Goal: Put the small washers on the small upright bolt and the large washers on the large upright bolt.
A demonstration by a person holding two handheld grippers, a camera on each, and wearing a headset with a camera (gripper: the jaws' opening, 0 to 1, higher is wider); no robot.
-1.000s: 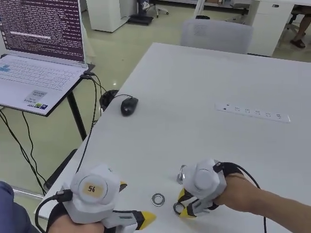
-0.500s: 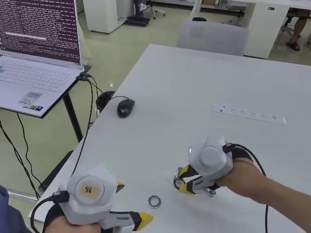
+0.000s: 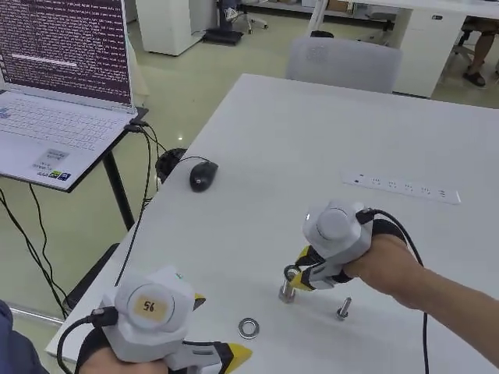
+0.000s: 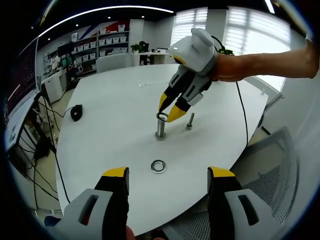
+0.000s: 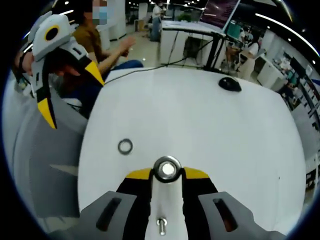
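The step in hand is judged to be the threading of a washer onto the large bolt. The right gripper (image 3: 299,277) is seen clamped on a flat silver metal washer (image 4: 162,116). The washer is pinched by its rim between the yellow-tipped jaws and held at the very top of the thick silver upright bolt (image 3: 287,294), directly beneath those tips. Whether the ring has already passed over the bolt's end cannot be told. The thin silver upright bolt (image 3: 343,309) stands just beside the right gripper, on the side away from the left gripper (image 4: 168,173), and is not touched by the jaws. A second, loose silver washer (image 3: 249,327) lies flat on the white table (image 3: 312,140) between the two grippers, just ahead of the left gripper, whose jaws are spread wide with nothing between them. Whether this loose washer is a small or a large one cannot be settled. For the next move, the held washer would need to be centred over the thick bolt, levelled, and released so that it drops down the shank. The loose washer would then be due for collection, and so thin a ring on a smooth top is likely to be awkward to pinch.
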